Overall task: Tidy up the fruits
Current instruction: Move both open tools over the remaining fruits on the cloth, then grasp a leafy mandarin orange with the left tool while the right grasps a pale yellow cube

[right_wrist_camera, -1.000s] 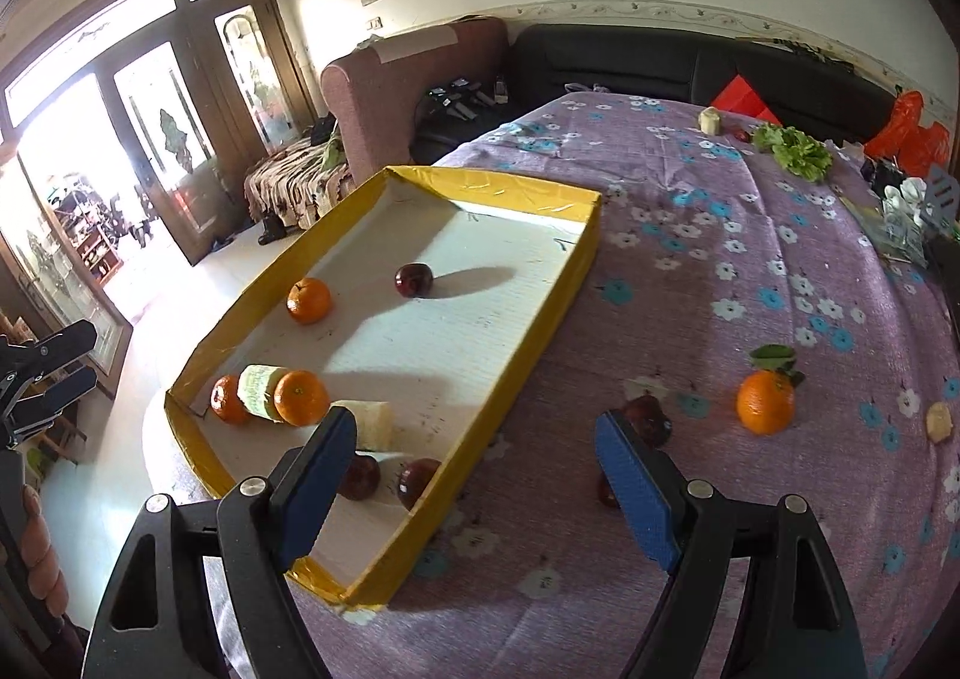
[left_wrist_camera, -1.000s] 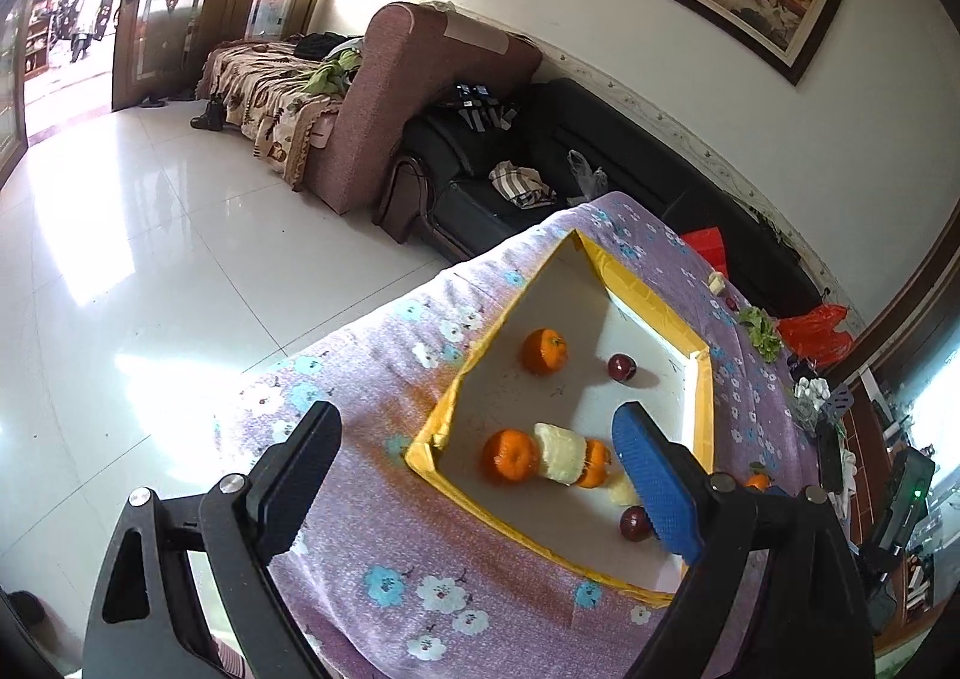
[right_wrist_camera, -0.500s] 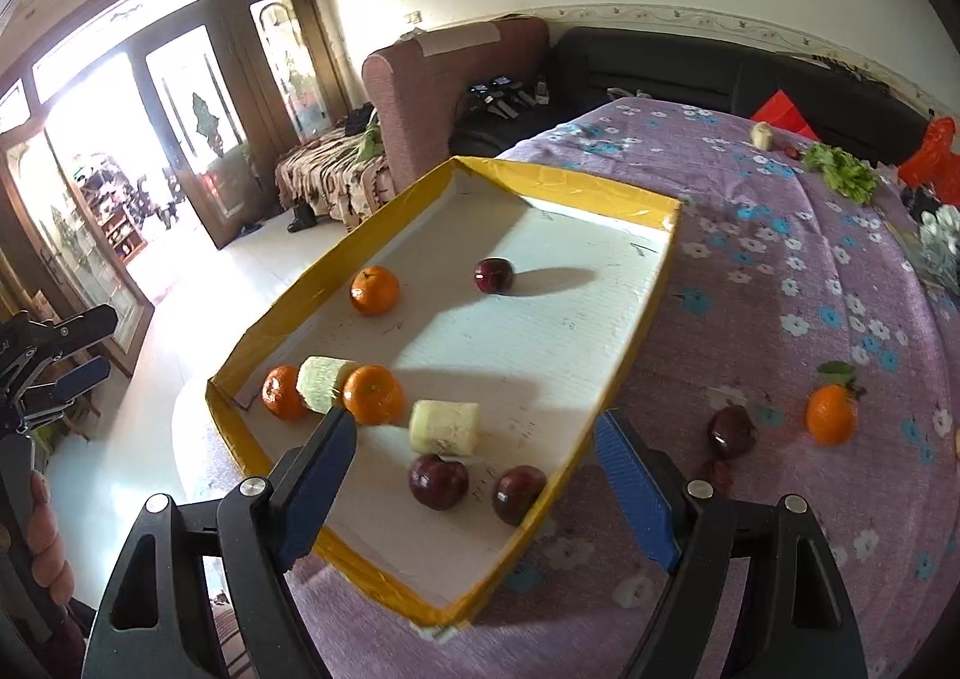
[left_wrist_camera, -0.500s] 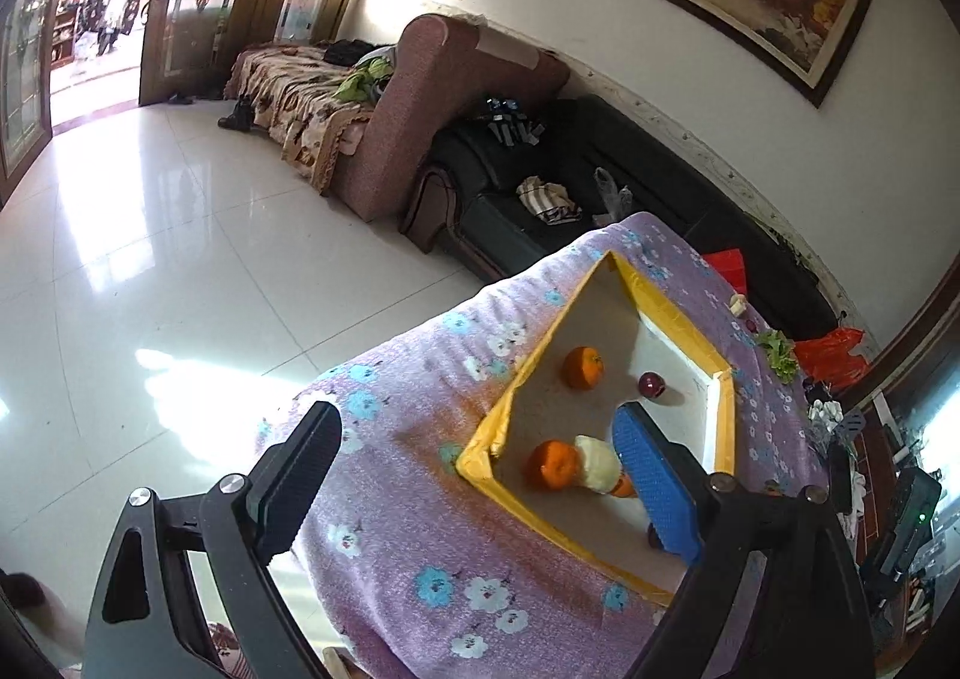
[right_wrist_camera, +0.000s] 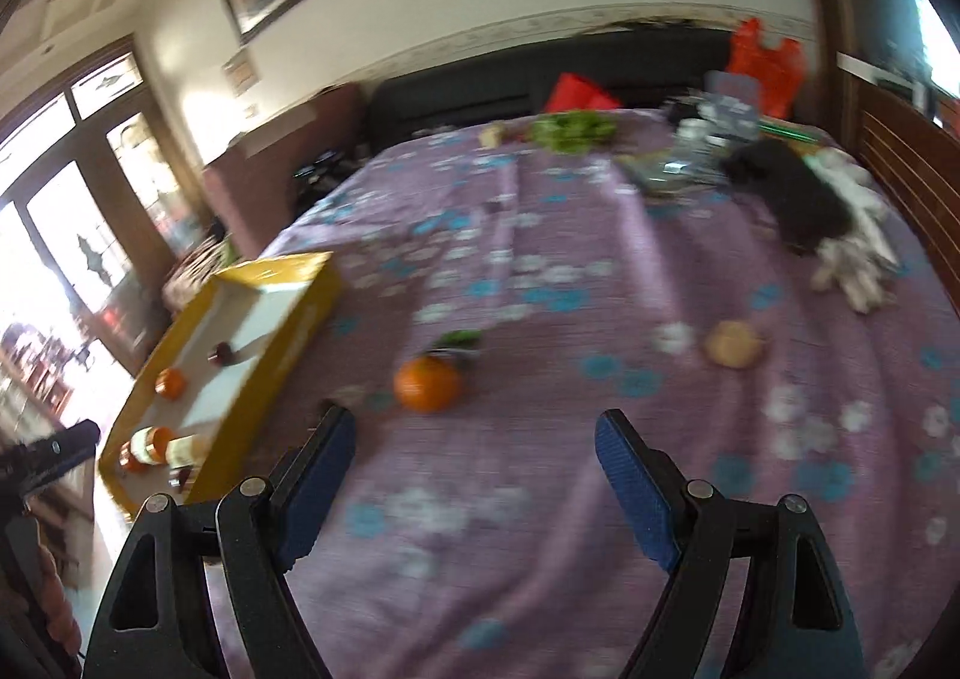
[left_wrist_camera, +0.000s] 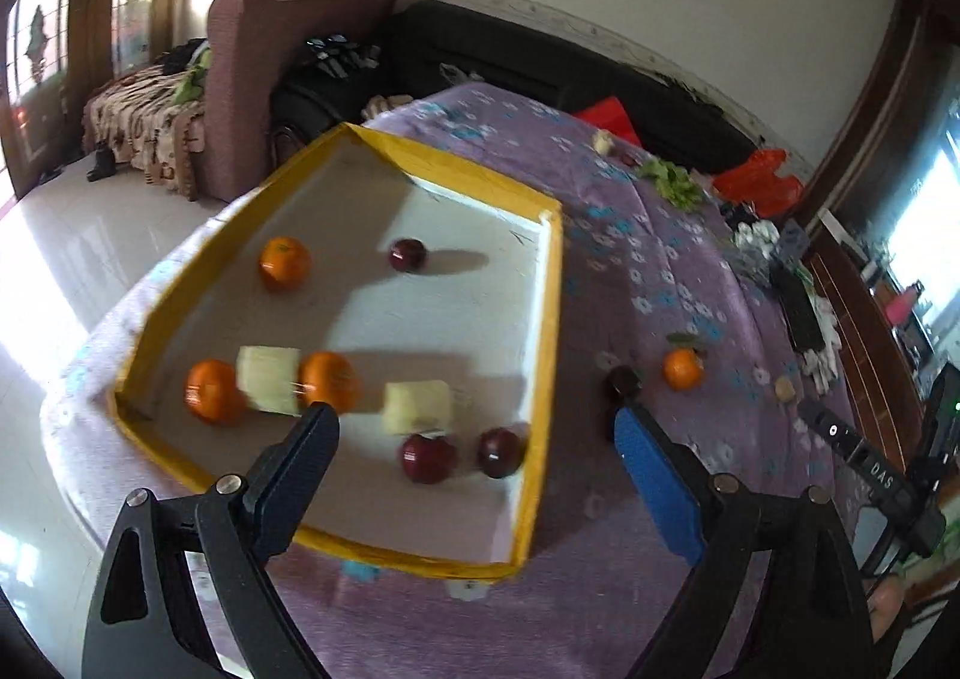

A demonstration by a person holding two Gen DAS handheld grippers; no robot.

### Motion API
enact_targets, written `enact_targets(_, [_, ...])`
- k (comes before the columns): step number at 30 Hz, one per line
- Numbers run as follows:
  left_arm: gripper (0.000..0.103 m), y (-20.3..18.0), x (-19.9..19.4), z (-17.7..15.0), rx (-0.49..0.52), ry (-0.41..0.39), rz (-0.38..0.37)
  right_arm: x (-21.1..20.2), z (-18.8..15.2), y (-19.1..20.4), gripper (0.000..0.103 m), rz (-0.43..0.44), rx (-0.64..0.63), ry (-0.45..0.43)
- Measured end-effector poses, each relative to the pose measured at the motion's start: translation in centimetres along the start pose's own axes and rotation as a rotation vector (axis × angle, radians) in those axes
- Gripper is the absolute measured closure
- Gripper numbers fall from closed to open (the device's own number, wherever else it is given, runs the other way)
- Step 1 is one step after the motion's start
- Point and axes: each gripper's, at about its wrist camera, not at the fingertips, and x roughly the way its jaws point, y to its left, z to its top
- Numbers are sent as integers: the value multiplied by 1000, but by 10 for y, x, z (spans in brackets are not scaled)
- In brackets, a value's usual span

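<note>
Hovering over the near edge of the tray, the left gripper (left_wrist_camera: 474,466) has its blue-padded fingers (left_wrist_camera: 654,475) spread wide apart with nothing between them. Just beyond the left pad sits an orange (left_wrist_camera: 329,380) pressed against a pale green cylinder-shaped piece (left_wrist_camera: 268,380), and another orange (left_wrist_camera: 214,398) touches that piece on its left side. A second pale piece (left_wrist_camera: 417,407) lies just right of them, with two dark red apples (left_wrist_camera: 427,458) and (left_wrist_camera: 500,452) side by side right in front of it, near the tray's right wall. Farther back in the yellow-rimmed tray (left_wrist_camera: 549,319) rest one more orange (left_wrist_camera: 285,262) and a lone dark red apple (left_wrist_camera: 407,254), well apart from each other. Outside the tray, on the purple flowered tablecloth (left_wrist_camera: 618,247), a dark fruit (left_wrist_camera: 624,380) sits just past the right pad, and a leafy orange (left_wrist_camera: 682,368) lies beside it.

Over to the right gripper (right_wrist_camera: 474,466): fingers (right_wrist_camera: 630,475) released too, wide and empty, held above bare cloth. Ahead of its left pad is that leafy orange (right_wrist_camera: 427,382), with the tray (right_wrist_camera: 282,313) off to the left. A tan roundish object (right_wrist_camera: 733,343) lies to the far right; the view is too blurred to name it. Green leafy vegetables (right_wrist_camera: 573,129) sit at the far end of the table.
</note>
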Motion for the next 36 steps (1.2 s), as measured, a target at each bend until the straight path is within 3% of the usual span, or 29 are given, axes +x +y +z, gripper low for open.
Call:
enact_targets(3, [10,-41,24,-7,106,52,-47,-5,2,-37,17,-54,49,9])
enact_targets(5, [14,-62,35,-9,164,69,-94,-3,4,-51,17,-41,87,26])
enact_targets(8, [35,-81,44,-12,233,97,-107,3,15,-59,19,-34,106,19])
enact_targets(10, [47,-87,47,-13,253,118,-118,4,30,-75,19,-121,127,-31])
enact_targets(14, [47,-103,51,-6,298,125,-123,26,41,-107,23,-198,170,-4])
enact_targets(17, [39,-127,64,1,352,119,-108,50,42,-114,31,-218,157,43])
enact_targets(23, [39,-165,111,10,465,118,-76,80,36,-113,50,-268,100,98])
enact_targets(27, [39,-172,140,15,452,156,-76,82,33,-110,68,-302,68,89])
enact_targets(34, [39,-180,167,15,440,205,-98,77,33,-116,71,-271,104,70])
enact_targets(35, [41,-181,169,14,444,213,-95,76,33,-116,71,-268,109,65])
enact_targets(36, [59,-182,171,12,447,217,-92,75,33,-117,71,-265,112,59])
